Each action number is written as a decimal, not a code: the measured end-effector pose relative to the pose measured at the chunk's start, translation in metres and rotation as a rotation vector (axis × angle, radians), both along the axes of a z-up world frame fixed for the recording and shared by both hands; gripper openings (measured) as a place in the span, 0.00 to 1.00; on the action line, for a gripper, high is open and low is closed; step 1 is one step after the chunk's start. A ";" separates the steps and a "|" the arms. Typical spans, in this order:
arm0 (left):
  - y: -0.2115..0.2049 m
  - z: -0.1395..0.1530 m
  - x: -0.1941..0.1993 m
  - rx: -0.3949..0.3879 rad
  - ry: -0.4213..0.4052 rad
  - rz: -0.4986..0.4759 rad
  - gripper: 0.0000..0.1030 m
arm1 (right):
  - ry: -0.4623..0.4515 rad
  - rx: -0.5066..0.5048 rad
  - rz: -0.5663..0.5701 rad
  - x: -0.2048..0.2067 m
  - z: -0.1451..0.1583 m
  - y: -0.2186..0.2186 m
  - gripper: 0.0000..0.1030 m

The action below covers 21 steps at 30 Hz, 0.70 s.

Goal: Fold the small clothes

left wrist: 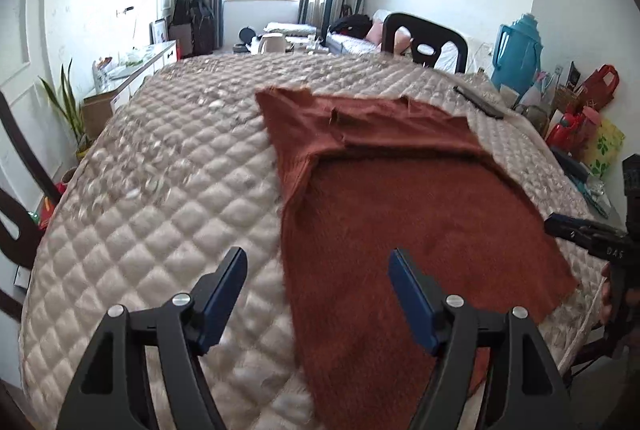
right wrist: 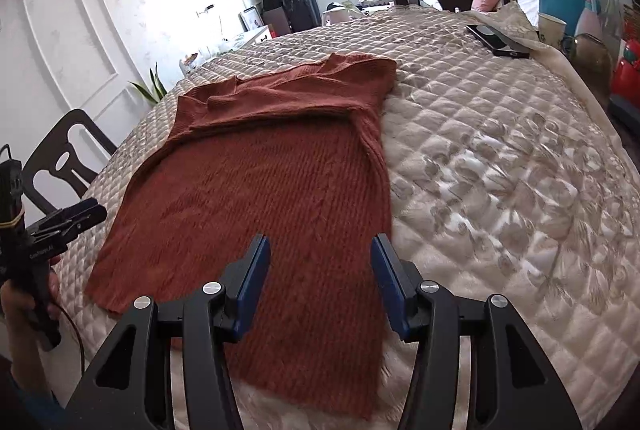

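Rust knit sweater (right wrist: 272, 190) — flat, sleeves folded

At the right edge of the left wrist view, the right claw (left wrist: 576, 226) carries pale letters "DAS" on its black body. At the left edge of the right wrist view, the left claw (right wrist: 76, 216) bears small white lettering, too blurred to read.
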<state>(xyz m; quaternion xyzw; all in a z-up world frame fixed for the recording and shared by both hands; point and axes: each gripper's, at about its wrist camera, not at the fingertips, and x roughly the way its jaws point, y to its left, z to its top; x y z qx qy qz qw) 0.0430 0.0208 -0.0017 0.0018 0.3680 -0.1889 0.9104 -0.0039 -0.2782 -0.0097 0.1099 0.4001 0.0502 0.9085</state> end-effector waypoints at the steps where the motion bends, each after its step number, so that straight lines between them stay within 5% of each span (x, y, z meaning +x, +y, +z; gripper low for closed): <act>1: -0.002 0.003 0.008 -0.015 0.002 0.003 0.73 | 0.006 -0.005 -0.010 0.006 0.002 0.001 0.51; 4: -0.007 0.008 0.024 -0.057 0.006 0.000 0.73 | -0.017 0.011 0.009 0.014 0.004 0.008 0.51; 9: -0.017 -0.006 0.033 -0.093 0.066 -0.063 0.69 | 0.053 -0.073 0.010 0.017 -0.019 0.011 0.26; 13: -0.021 -0.008 0.045 -0.179 0.080 -0.103 0.68 | 0.022 -0.034 -0.022 0.017 -0.009 -0.003 0.25; 21: -0.032 -0.030 0.091 -0.185 0.171 -0.050 0.68 | -0.019 -0.038 -0.025 0.081 0.004 -0.004 0.25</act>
